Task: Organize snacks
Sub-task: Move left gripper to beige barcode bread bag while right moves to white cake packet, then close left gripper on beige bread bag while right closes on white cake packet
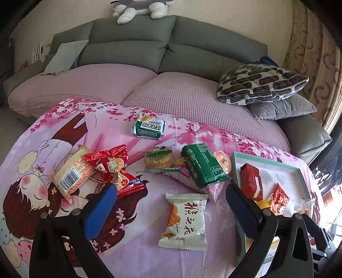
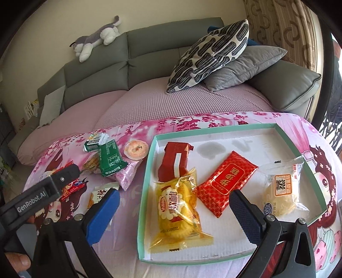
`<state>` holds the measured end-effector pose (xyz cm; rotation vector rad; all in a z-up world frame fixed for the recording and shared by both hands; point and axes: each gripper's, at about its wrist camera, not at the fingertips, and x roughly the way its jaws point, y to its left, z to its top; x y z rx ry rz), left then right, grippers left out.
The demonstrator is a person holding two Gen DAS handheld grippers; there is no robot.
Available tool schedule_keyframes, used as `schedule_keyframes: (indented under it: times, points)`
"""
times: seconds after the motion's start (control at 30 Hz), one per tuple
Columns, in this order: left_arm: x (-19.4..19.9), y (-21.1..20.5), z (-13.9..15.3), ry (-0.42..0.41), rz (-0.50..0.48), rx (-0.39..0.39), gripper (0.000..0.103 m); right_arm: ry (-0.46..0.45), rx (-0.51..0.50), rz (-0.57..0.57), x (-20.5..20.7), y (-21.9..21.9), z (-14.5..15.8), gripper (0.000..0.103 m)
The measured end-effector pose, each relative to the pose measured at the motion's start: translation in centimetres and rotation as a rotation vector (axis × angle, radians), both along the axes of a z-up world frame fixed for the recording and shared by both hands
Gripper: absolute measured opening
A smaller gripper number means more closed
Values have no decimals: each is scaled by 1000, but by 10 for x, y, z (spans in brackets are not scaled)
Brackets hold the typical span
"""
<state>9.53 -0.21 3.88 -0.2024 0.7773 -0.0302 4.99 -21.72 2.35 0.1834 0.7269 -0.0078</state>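
My left gripper [image 1: 171, 190] is open and empty, just above a white snack pack [image 1: 185, 221] on the pink cloth. Beyond it lie a green pack [image 1: 202, 165], a cookie pack [image 1: 159, 158], red packs [image 1: 113, 169], a beige pack [image 1: 70, 173] and a green-white pack [image 1: 149, 128]. My right gripper [image 2: 174, 195] is open and empty over the teal-rimmed tray [image 2: 147, 177], which holds a yellow bread pack [image 2: 179, 205], a red pack [image 2: 226, 181], a dark red box [image 2: 174, 162] and a pale bun pack [image 2: 282, 190]. The left gripper body [image 2: 42, 192] shows in the right wrist view.
A jelly cup [image 2: 136, 150] sits left of the tray. A pink-covered grey sofa [image 1: 132, 51] stands behind, with a patterned cushion [image 1: 260, 83], a grey cushion [image 1: 282, 109] and a plush toy [image 1: 139, 8]. A curtain [image 1: 314, 53] hangs at right.
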Motion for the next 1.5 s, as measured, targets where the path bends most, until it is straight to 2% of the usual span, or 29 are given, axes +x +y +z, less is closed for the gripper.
schedule_keyframes:
  times: [0.23,0.47,0.57,0.73,0.9,1.07,1.1,1.2,1.27,1.33,1.43,1.5]
  points:
    - [-3,41,10,-33,102,-8,102,-7,8,53,2,24,-1,103]
    - [-4,82,6,6,167,28,102,11,-7,111,9,55,-6,103]
    - [-6,98,6,7,187,21,102,6,-18,148,10,72,-6,103]
    - [-8,120,7,8,242,58,102,13,-43,197,14,97,-8,103]
    - [2,131,-6,41,246,72,101,21,-50,233,20,113,-12,103]
    - [24,126,-25,101,197,155,101,58,-27,249,31,122,-23,103]
    - [28,125,-28,110,189,165,99,66,-27,255,33,124,-26,100]
    - [39,124,-34,116,168,165,86,94,-29,265,40,130,-35,92]
    - [44,121,-40,129,138,159,80,119,-35,265,44,132,-42,90]
    - [47,120,-47,152,117,163,74,145,-40,262,48,133,-50,80]
    - [49,122,-57,188,118,162,64,186,-34,244,52,131,-60,74]
    - [49,124,-61,204,116,149,60,186,-67,238,52,133,-62,70]
